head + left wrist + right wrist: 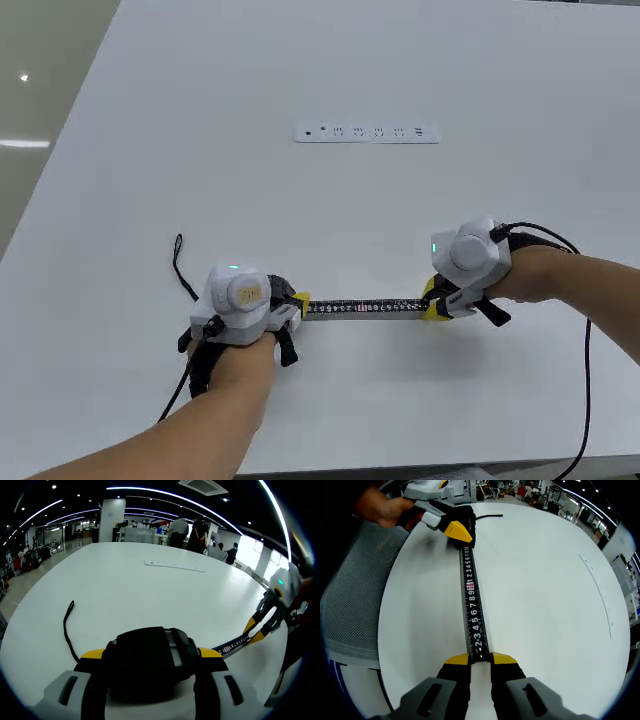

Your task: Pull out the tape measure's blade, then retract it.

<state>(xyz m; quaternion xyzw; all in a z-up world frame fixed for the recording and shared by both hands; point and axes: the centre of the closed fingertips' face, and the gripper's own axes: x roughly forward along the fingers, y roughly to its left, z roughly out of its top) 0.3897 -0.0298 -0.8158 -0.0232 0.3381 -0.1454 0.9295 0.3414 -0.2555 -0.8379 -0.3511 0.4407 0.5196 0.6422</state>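
L gripper (296, 308) clamped on case (150, 662), near desk (300, 60) front edge. R gripper (480, 661) pinches blade (471, 600) tip, blade stretched flat btwn them. Blade prob thin, springy, slick: hold tip firm, case by sides.

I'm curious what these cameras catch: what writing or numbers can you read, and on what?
"2 3 4 5 6 7 8 9": on the blade, running from the right gripper.
Red-marked number next, and digits nearer the tape measure: too blurred.
Power strip markings: too small.
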